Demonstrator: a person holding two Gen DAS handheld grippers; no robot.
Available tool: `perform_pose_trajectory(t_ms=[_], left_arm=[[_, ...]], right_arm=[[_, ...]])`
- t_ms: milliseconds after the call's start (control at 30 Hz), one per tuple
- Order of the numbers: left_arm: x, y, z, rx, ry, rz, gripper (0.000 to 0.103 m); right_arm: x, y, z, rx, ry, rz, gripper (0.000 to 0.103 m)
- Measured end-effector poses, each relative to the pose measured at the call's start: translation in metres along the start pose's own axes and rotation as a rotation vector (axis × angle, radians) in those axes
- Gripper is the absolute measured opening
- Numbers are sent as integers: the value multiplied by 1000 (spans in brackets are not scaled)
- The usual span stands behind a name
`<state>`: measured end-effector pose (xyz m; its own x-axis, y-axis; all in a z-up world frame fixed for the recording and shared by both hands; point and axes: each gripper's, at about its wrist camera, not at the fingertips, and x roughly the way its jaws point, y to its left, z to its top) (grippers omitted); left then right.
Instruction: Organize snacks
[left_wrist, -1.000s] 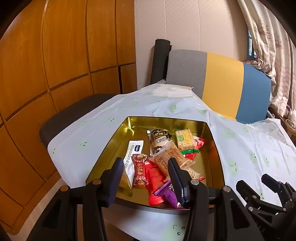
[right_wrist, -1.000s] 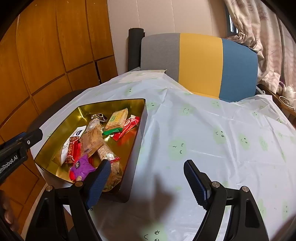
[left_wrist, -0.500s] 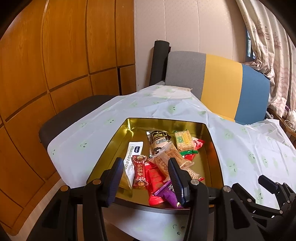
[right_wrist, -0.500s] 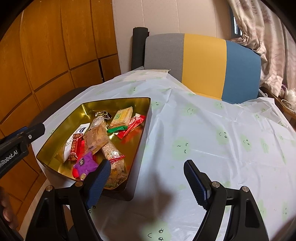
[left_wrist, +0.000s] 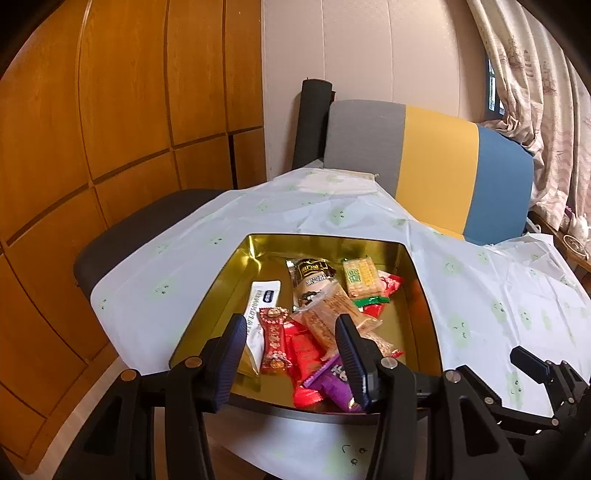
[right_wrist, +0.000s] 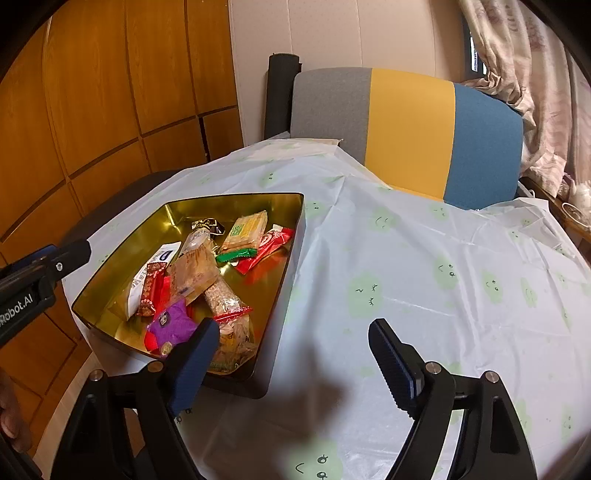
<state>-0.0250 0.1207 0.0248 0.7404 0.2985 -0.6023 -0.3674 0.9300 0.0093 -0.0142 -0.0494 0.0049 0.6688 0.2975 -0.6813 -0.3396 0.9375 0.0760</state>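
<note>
A gold tin tray (left_wrist: 325, 238) on the table holds several wrapped snacks: a purple packet (left_wrist: 332, 380), red packets (left_wrist: 303, 350), a cracker pack (left_wrist: 360, 277), a white sachet (left_wrist: 258, 299) and a dark brown packet (left_wrist: 312, 273). My left gripper (left_wrist: 291, 343) hovers open over the tin's near edge, nothing pinched. My right gripper (right_wrist: 293, 350) hangs above the tablecloth beside the tin's (right_wrist: 236, 197) near right corner. Its jaws are opening with no snack between them. The purple packet (right_wrist: 171, 321) lies just past its left finger.
A pale tablecloth (right_wrist: 406, 258) with green faces covers the table right of the tin. A grey, yellow and blue chair back (left_wrist: 436, 162) stands behind, a dark seat (left_wrist: 147, 221) at the left, wooden panels beyond. A person's hand (right_wrist: 7, 417) shows at the lower left.
The right gripper's jaws stand slightly wider than before. The tin sits a little further right in the right wrist view. The left gripper looks unchanged.
</note>
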Motion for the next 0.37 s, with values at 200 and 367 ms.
perform_pose_trajectory(t_ms=[200, 367], left_arm=[[-1, 1, -1, -13, -6, -17, 51], [-6, 3, 1, -20, -52, -9, 51]], right_arm=[[1, -2, -1, 5, 4, 2, 84], [1, -10, -2, 16, 3, -1, 84]])
